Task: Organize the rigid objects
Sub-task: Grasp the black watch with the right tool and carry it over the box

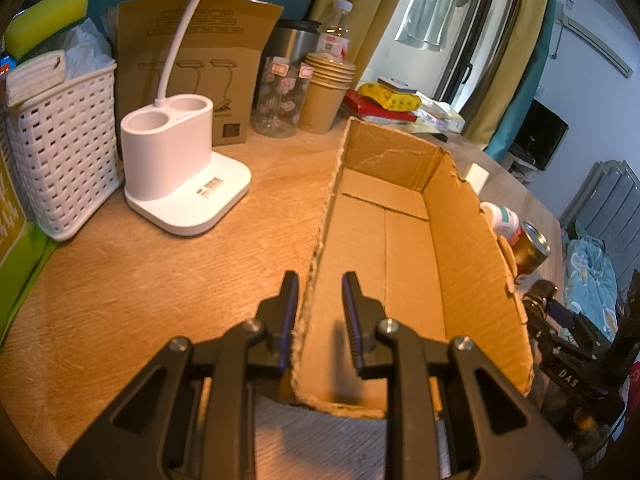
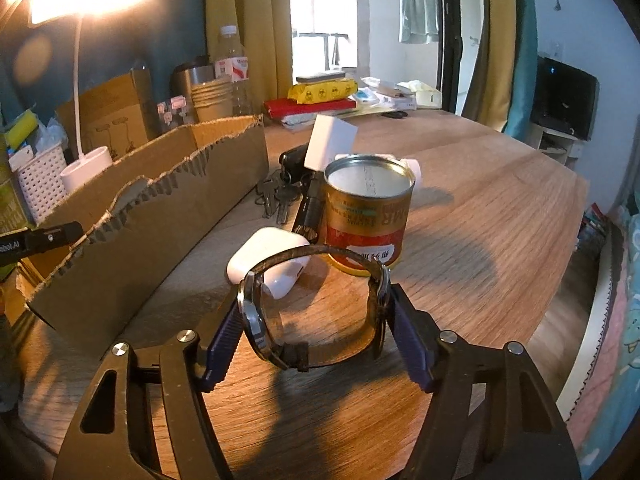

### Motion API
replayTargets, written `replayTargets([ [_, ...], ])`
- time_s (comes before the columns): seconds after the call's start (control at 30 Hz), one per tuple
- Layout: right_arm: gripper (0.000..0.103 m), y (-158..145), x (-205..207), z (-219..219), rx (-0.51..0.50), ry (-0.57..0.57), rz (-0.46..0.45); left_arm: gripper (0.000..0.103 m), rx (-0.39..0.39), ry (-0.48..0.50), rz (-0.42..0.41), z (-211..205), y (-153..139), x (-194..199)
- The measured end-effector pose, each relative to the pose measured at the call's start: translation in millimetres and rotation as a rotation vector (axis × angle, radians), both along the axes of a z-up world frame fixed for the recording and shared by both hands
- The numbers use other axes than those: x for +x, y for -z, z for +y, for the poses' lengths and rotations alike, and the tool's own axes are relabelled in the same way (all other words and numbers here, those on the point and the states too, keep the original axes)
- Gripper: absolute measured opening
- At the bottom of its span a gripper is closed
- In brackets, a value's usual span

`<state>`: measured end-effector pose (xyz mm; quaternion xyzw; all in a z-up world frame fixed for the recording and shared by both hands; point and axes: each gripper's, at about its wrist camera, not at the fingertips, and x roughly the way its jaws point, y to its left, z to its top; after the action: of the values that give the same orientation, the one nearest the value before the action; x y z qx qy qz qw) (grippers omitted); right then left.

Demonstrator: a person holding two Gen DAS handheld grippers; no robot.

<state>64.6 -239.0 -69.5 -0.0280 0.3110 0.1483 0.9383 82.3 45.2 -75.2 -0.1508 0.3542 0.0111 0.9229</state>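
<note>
An open, empty cardboard box [image 1: 404,240] lies on the wooden table. My left gripper [image 1: 320,304] straddles its near left wall, one finger outside and one inside; whether it clamps the wall is unclear. My right gripper [image 2: 312,320] is shut on a wristwatch [image 2: 280,320] with a dark strap, held just above the table to the right of the box [image 2: 160,208]. Ahead of it are a white earbud case [image 2: 268,260], a gold and red tin can [image 2: 366,216], keys [image 2: 276,196], a black flashlight [image 2: 310,208] and a white block [image 2: 330,142].
A white desk lamp base [image 1: 180,168], a white woven basket [image 1: 60,152], a brown lamp carton [image 1: 188,68], a glass jar [image 1: 280,96], paper cups [image 1: 326,92], a bottle [image 1: 336,32] and a steel mug stand at the back. Books and yellow wipes [image 2: 320,92] lie further back.
</note>
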Motion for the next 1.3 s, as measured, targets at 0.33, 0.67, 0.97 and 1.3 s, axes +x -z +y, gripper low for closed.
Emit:
replayTargets([
  [0.33,0.070,-14,-8,1,0.007,-0.007,-0.044,0.023,0.001,0.000,0.000,1,0,0],
  [0.67,0.070,-45,-24,12,0.029,-0.053,-0.103,0.023,0.001,0.000,0.000,0,0,0],
  [0.97,0.070,-72,-35,36,0.051,-0.130,-0.153,0.023,0.002,-0.001,-0.001,0,0,0],
  [1.3,0.070,-88,-37,81,0.069,-0.249,-0.179,0.023,0.001,-0.002,-0.001,-1,0,0],
])
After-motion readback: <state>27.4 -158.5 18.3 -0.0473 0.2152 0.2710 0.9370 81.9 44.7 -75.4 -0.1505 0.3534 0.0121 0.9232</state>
